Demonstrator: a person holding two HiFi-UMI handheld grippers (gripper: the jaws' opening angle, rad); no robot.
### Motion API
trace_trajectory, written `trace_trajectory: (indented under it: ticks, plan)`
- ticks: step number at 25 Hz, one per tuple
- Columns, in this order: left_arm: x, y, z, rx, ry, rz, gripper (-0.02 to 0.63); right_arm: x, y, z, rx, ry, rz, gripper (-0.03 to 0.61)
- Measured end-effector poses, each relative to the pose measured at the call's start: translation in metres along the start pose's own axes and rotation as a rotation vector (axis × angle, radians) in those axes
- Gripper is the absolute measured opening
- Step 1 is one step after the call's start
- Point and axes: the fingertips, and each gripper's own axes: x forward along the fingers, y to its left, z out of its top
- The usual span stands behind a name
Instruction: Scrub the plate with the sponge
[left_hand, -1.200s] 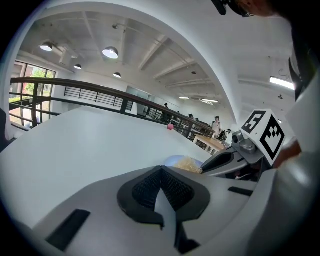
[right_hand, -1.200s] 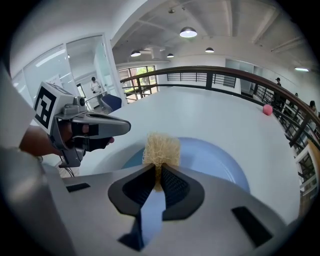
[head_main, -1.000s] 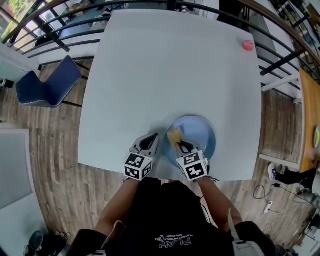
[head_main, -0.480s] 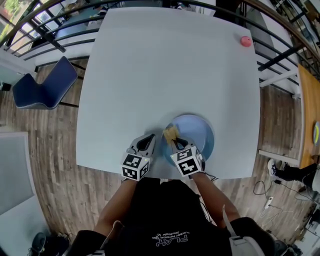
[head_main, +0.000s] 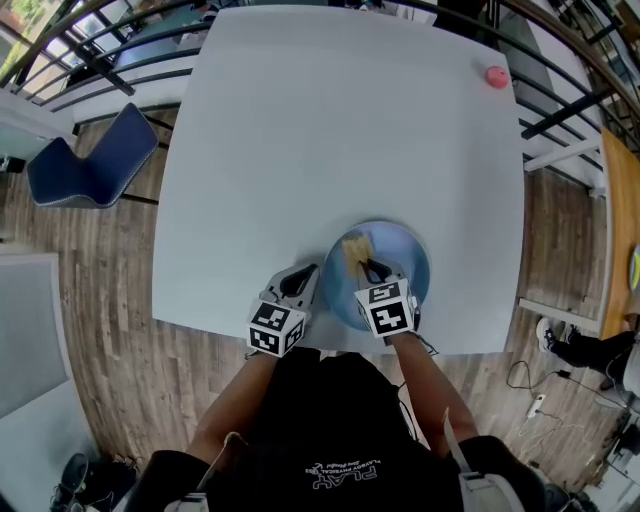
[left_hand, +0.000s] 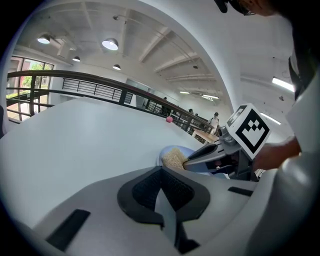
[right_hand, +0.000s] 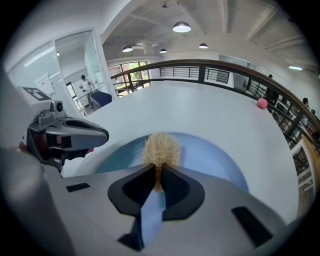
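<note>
A light blue plate (head_main: 400, 262) lies near the front edge of the white table (head_main: 330, 140). My right gripper (head_main: 366, 268) is shut on a tan fibrous sponge (head_main: 354, 249), which rests on the plate's left part; the right gripper view shows the sponge (right_hand: 161, 149) sticking out past the jaws over the plate (right_hand: 215, 160). My left gripper (head_main: 302, 280) sits on the table just left of the plate, its jaws together with nothing between them (left_hand: 161, 192). In the left gripper view the sponge (left_hand: 174, 159) and the plate's edge (left_hand: 172, 149) lie just ahead.
A small pink ball (head_main: 496, 77) lies at the table's far right corner. A blue chair (head_main: 92, 170) stands on the wooden floor to the left. A black railing (head_main: 100, 60) runs behind the table. The table's front edge is right under both grippers.
My right gripper has shifted the sponge a little to the right and forward on the plate. The left gripper has stayed in place beside the plate.
</note>
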Motion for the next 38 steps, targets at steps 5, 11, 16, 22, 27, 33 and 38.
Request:
trace_trajectory:
  ticks: [5,11,16,22,27,33,38]
  plan:
    - [-0.008,-0.003,-0.008,-0.003,0.014,-0.011,0.011,-0.003,-0.013,-0.005,-0.005,0.005,-0.069,0.045]
    - [-0.008,-0.006,-0.001,0.0,0.001,-0.018,0.011,-0.014,-0.038,-0.012,0.014,0.019,-0.132,0.046]
    - [-0.01,-0.008,0.006,0.005,-0.013,-0.018,0.011,-0.022,-0.051,-0.017,0.026,0.028,-0.167,0.046]
    - [-0.015,-0.011,0.004,0.004,-0.003,-0.016,0.011,-0.031,-0.068,-0.025,0.05,0.035,-0.203,0.046]
    - [-0.015,-0.014,0.01,-0.007,-0.015,-0.02,0.011,-0.038,-0.072,-0.023,0.045,0.02,-0.215,0.046]
    - [-0.02,-0.013,0.013,-0.012,-0.025,-0.009,0.011,-0.048,-0.043,-0.008,-0.031,-0.018,-0.175,0.044]
    - [-0.018,-0.012,0.021,-0.022,-0.049,0.008,0.011,-0.043,-0.021,-0.004,-0.057,-0.015,-0.095,0.044]
